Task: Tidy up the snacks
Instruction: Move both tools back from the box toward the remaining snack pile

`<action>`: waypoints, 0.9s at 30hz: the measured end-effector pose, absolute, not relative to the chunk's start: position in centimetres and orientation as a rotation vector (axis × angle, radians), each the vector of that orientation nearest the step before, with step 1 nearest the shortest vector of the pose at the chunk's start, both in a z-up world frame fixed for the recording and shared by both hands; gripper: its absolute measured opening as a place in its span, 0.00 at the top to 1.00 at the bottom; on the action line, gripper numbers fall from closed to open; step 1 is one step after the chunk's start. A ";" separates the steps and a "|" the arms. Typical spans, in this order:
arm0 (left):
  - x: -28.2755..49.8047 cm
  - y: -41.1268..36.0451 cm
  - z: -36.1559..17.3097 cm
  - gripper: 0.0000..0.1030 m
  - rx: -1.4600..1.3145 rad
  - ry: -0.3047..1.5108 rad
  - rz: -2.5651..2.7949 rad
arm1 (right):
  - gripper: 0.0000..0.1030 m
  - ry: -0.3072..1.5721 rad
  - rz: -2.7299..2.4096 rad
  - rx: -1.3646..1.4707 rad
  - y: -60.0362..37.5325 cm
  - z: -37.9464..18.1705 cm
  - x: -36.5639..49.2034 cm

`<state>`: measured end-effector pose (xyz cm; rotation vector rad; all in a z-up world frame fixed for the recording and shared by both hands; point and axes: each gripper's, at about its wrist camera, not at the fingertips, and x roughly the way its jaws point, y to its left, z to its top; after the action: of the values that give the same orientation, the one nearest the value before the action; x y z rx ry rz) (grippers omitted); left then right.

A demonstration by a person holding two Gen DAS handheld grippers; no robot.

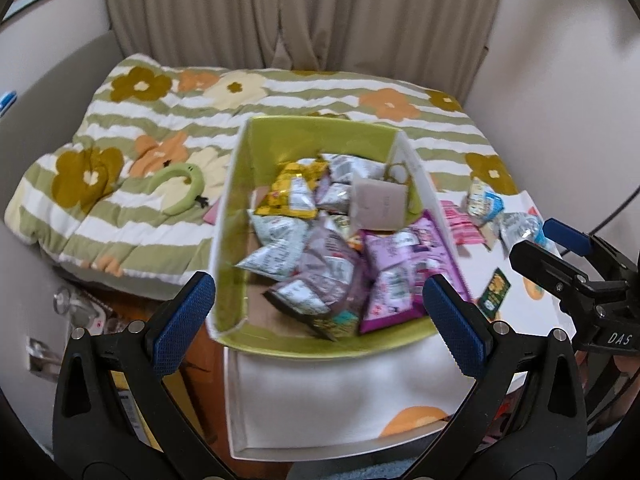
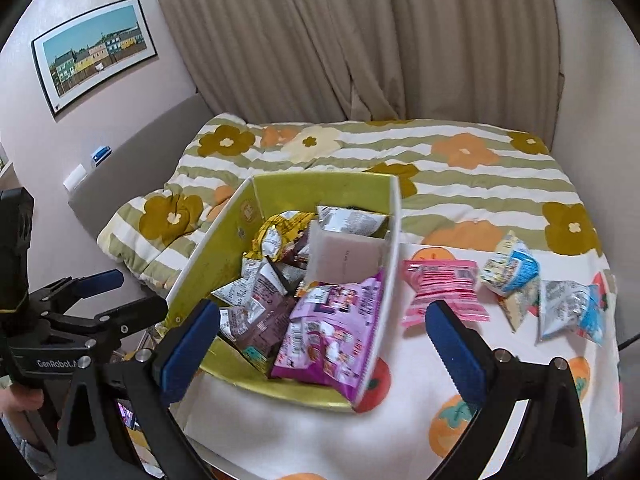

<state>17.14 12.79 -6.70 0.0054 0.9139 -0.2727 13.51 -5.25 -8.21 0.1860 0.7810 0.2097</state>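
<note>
A green-lined box (image 1: 240, 216) (image 2: 208, 256) on the cloth-covered table holds several snack packets: a purple one (image 1: 404, 272) (image 2: 332, 332), a yellow one (image 1: 290, 194), silver and brown ones. A pink packet (image 2: 440, 290) (image 1: 464, 226) and blue-and-silver packets (image 2: 512, 268) (image 1: 482, 200) lie on the table right of the box. A small dark green packet (image 1: 495, 292) lies by the box. My left gripper (image 1: 318, 312) is open and empty over the box's near end. My right gripper (image 2: 320, 344) is open and empty above the box's near right corner; it also shows in the left wrist view (image 1: 568, 256).
A bed with a flowered striped quilt (image 1: 168, 128) (image 2: 460, 152) lies behind the table. A green neck fan (image 1: 176, 184) rests on it. Curtains (image 2: 360, 40) hang behind. The white fruit-print tablecloth (image 2: 400, 420) covers the table. Clutter sits on the floor at left (image 1: 88, 312).
</note>
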 end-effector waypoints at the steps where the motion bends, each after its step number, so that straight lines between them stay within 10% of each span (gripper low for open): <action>1: 16.7 12.2 -6.4 0.00 0.009 0.904 -0.277 | 0.01 0.775 0.203 0.190 -5.9 -8.0 13.0; 27: 11.4 -11.7 -9.2 0.00 0.003 0.880 -0.350 | 0.01 0.785 0.113 0.158 -29.7 -9.1 8.6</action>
<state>11.43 -11.68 -9.21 0.0034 0.8797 -0.3502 8.62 -29.71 -9.14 0.1579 0.7845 0.1130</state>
